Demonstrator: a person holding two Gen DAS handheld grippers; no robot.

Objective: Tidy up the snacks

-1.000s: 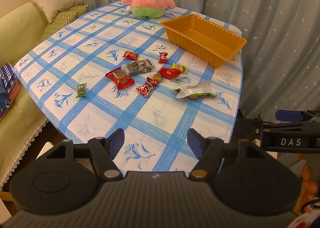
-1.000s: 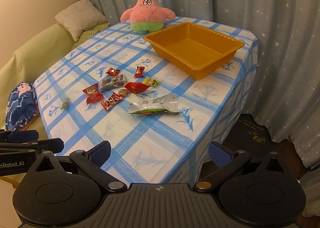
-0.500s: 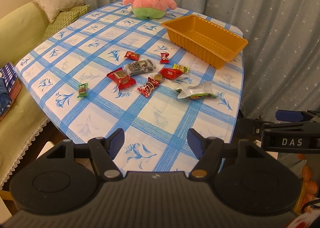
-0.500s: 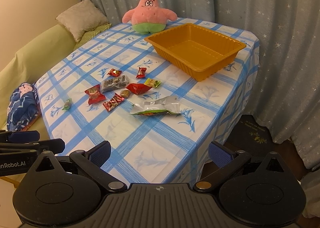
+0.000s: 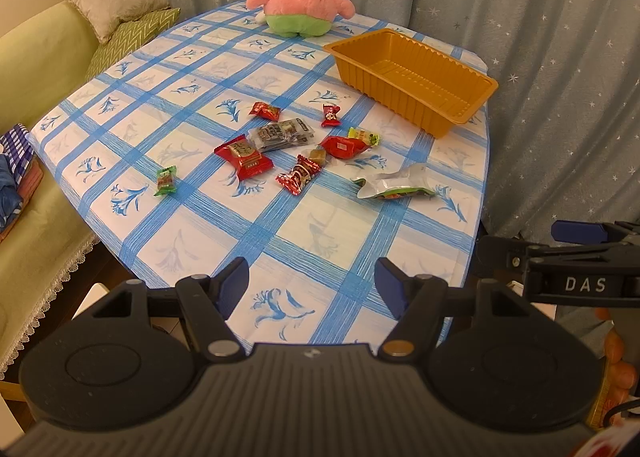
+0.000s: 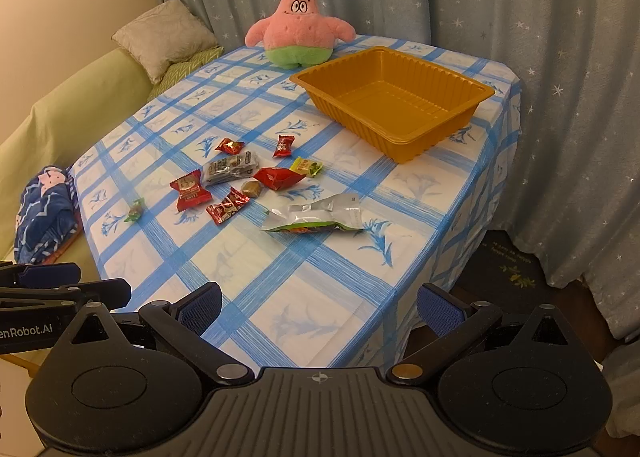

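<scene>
Only the right wrist view shows the orange tray's whole floor

"DAS" on right gripper, "enRobot.AI" on left gripper

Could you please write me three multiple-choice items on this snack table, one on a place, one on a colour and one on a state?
1. Where does the silver pouch lie relative to the other snacks?
A. inside the tray
B. nearest the table's front edge, apart from the cluster
C. beside the plush toy

2. What colour is the tray?
A. orange
B. white
C. green

3. What state is the tray in?
A. full of snacks
B. turned upside down
C. empty and upright

Answers:
1. B, since the pouch rests on the tablecloth closer to the grippers than the small wrapped candies.
2. A, since its walls and floor are orange in both views.
3. C, since its bare ribbed floor shows, and the left gripper and right gripper are both open and hold nothing.
</scene>
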